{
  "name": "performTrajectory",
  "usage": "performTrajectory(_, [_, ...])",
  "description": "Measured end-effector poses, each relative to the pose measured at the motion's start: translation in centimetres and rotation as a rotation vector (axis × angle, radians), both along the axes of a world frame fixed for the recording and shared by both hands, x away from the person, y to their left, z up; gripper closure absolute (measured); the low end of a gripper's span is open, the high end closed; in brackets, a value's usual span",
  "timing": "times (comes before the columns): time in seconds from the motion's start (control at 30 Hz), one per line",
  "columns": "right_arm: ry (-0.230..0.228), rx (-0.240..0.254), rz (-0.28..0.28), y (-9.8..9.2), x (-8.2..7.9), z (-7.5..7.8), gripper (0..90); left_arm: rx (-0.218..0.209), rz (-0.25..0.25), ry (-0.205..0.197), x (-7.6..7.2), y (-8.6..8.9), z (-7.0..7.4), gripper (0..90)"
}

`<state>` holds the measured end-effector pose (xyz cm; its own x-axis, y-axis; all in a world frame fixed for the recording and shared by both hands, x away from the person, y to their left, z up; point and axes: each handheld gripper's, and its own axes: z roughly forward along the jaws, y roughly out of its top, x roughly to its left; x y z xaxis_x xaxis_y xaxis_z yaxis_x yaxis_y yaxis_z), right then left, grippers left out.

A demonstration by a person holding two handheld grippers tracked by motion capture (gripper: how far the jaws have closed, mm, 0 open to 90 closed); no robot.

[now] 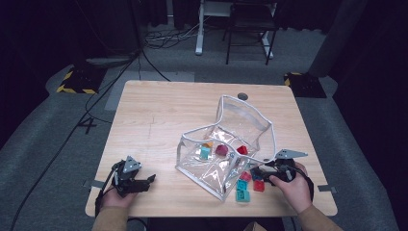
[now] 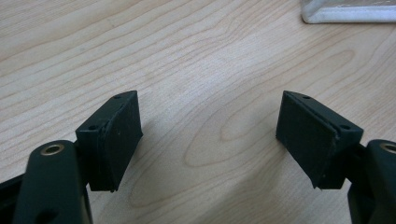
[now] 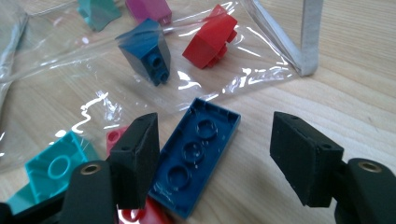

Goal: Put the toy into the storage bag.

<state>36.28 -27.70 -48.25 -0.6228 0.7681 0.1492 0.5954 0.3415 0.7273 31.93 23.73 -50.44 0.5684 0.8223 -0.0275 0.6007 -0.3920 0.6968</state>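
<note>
A clear plastic pouch (image 1: 243,103) with white trim lies open on the wooden table (image 1: 154,120), with a few coloured bricks inside. In front of it lie loose bricks, among them teal ones (image 1: 242,191) and a red one (image 1: 259,185). My right gripper (image 1: 256,172) hovers low over them, open. In the right gripper view a dark blue flat brick (image 3: 198,154) lies upside down between the jaws of the right gripper (image 3: 215,135), close to the left pad, ungripped. My left gripper (image 1: 149,181) rests open near the front left edge. The left gripper (image 2: 208,116) has only bare wood between its pads.
Through the plastic I see a red brick (image 3: 210,42), a dark blue brick (image 3: 147,53), a teal one (image 3: 95,11) and a magenta one (image 3: 149,9). A teal brick (image 3: 53,168) lies left of my right jaws. The pouch corner (image 2: 345,14) lies ahead of my left gripper.
</note>
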Motion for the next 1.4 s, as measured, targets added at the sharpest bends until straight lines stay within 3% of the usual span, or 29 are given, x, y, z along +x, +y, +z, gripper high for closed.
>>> performTrajectory(0.47, [-0.004, -0.052, -0.014, 0.9, 0.8, -1.2, 35.7, 0.001, 0.0, -0.001, 0.0, 0.0, 0.0, 22.7])
performTrajectory(0.73, [-0.022, -0.096, -0.028, -0.5, 0.7, -1.2, 46.8, 0.0, 0.0, 0.0, 0.0, 0.0, 0.0, 22.7])
performTrajectory(0.83, [-0.034, -0.117, -0.016, -0.7, 0.7, -1.1, 59.0, 0.001, 0.0, 0.0, 0.0, 0.0, 0.0, 22.7])
performTrajectory(0.87, [-0.034, -0.123, -0.009, -0.7, 0.6, -1.0, 59.2, 0.001, 0.0, 0.0, 0.0, 0.0, 0.0, 22.6])
performTrajectory(1.1, [-0.037, -0.096, -0.015, -1.0, 0.5, -0.7, 59.4, 0.0, 0.0, 0.0, 0.0, 0.0, 0.0, 22.6])
performTrajectory(1.4, [-0.048, -0.07, -0.029, -2.1, 0.2, 1.0, 59.4, 0.0, 0.0, 0.0, 0.0, 0.0, 0.0, 22.7])
